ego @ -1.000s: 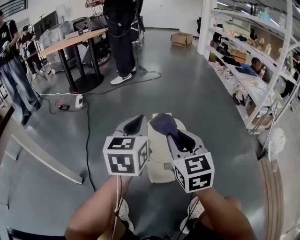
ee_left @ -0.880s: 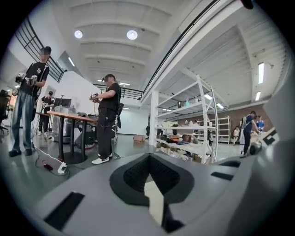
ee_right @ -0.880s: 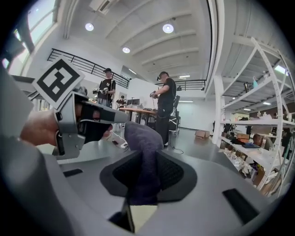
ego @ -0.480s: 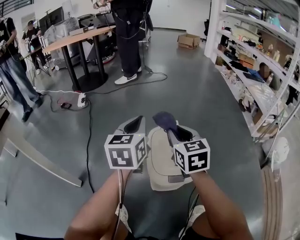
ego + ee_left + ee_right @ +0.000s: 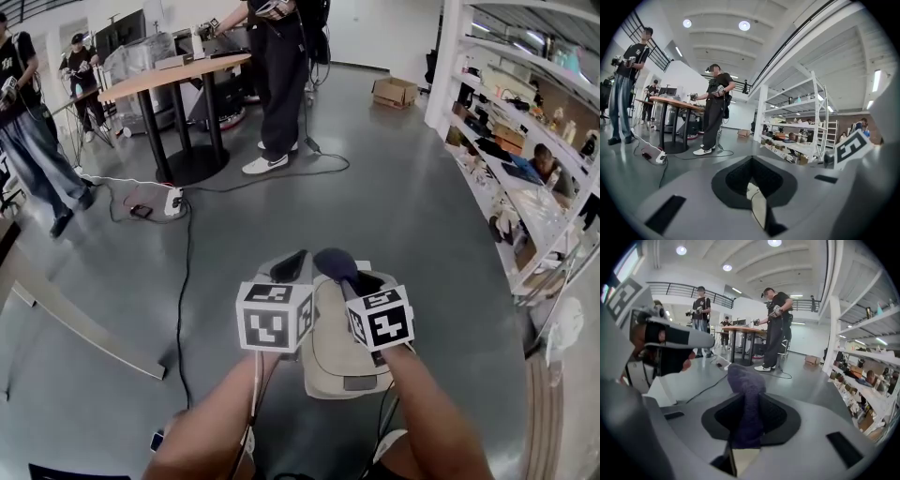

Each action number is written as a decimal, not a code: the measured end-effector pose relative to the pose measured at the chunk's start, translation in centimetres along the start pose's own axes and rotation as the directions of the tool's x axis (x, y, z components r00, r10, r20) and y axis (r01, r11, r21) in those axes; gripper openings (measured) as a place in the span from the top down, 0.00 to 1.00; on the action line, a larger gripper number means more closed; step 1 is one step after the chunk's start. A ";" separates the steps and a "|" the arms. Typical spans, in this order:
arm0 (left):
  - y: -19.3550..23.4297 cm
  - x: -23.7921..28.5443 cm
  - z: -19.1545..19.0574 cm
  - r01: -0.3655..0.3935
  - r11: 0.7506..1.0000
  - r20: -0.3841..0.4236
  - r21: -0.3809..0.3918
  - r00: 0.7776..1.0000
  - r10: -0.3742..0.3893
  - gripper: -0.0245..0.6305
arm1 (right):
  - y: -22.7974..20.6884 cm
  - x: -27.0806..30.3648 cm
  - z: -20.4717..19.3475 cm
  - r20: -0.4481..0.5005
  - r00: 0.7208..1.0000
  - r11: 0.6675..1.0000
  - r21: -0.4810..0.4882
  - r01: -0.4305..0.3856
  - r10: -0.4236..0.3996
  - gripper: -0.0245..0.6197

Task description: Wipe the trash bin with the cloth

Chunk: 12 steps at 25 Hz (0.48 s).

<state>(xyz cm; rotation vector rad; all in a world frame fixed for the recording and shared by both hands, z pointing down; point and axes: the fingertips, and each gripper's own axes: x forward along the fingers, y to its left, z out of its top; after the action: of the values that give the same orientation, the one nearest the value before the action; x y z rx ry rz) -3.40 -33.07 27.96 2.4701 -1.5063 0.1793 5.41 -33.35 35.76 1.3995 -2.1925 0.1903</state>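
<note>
Firmly, right claw (image 5: 749, 423) pinches the purple cloth (image 5: 746, 380); left claw (image 5: 752, 180) sits closed together.

Open floor (image 5: 422, 234) rings the trash bin (image 5: 330, 366); cable (image 5: 185, 281) left.

Under you the floor (image 5: 422, 234) bears the beige trash bin (image 5: 333, 361); a black cable (image 5: 184, 281) and white power strip (image 5: 172, 200) lie leftward, a cardboard box (image 5: 394, 92) near its far edge.
</note>
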 end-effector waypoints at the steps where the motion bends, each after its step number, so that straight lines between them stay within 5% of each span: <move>1: 0.1 0.1 0.0 0.002 1.000 -0.002 -0.003 1.000 -0.002 0.97 | 0.0 0.4 -0.3 -0.018 1.000 1.000 -0.026 0.000 -0.001 0.82; 12: 1.1 0.0 -0.6 -0.013 0.999 -0.032 0.047 0.999 0.014 0.97 | -0.5 2.8 -1.8 -0.109 0.994 0.991 -0.130 -0.012 -0.003 0.82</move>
<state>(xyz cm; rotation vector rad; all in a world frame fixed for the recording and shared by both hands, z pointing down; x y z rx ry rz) -4.39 -33.39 28.68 2.4813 -1.5232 0.2588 5.57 -35.18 38.62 1.2826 -2.0797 0.1202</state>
